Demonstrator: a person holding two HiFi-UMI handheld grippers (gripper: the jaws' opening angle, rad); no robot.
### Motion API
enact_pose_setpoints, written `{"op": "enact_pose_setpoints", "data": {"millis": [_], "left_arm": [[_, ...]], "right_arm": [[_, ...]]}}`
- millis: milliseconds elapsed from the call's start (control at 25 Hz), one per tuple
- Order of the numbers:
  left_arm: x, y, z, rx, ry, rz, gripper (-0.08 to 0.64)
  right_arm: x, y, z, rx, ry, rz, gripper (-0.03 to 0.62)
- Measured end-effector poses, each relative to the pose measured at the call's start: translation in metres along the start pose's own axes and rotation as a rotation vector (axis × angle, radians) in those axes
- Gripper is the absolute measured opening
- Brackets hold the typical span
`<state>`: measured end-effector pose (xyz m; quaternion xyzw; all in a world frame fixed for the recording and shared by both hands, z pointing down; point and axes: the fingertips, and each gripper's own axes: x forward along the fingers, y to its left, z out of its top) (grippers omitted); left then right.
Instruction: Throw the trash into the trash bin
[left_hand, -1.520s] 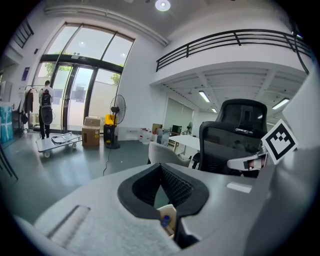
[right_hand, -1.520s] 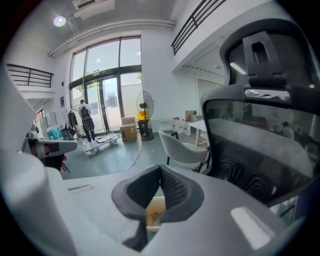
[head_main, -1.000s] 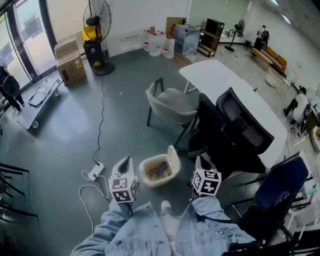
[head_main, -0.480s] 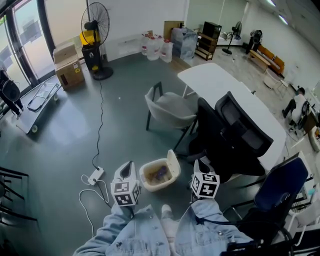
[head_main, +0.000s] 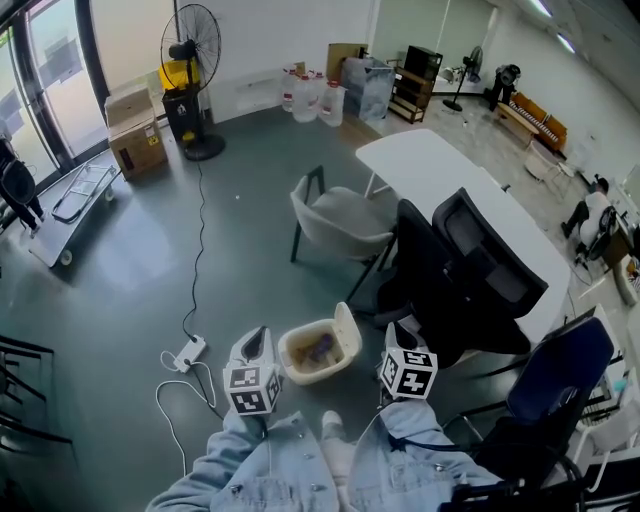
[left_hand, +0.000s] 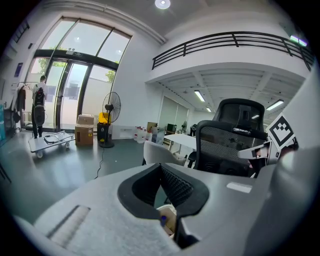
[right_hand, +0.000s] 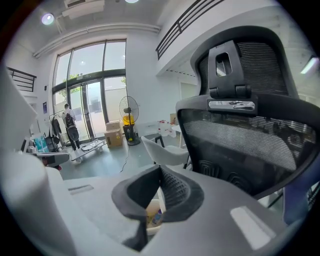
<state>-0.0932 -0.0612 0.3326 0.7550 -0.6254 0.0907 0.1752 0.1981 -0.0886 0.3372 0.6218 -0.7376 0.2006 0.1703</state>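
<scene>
Grey floor (head_main: 130, 280), black chair (head_main: 470, 270) beside bin (head_main: 347, 318), seemingly trash (head_main: 320, 347) inside

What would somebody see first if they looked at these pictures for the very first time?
Probably the cream trash bin on the floor right by the person's feet, lid up, with trash inside. The left gripper and right gripper sit on either side of it, both shut and empty. Just behind the bin looms a big black office chair.
</scene>
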Motion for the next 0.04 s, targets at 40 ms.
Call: {"op": "enact_pose_setpoints", "data": {"millis": [40], "left_arm": [[0.0008,0.0005,0.0003,-0.001,0.0,0.0,0.009]], "right_arm": [[0.0008,0.0004,0.0005,0.002,-0.001,0.001,0.003]]}}
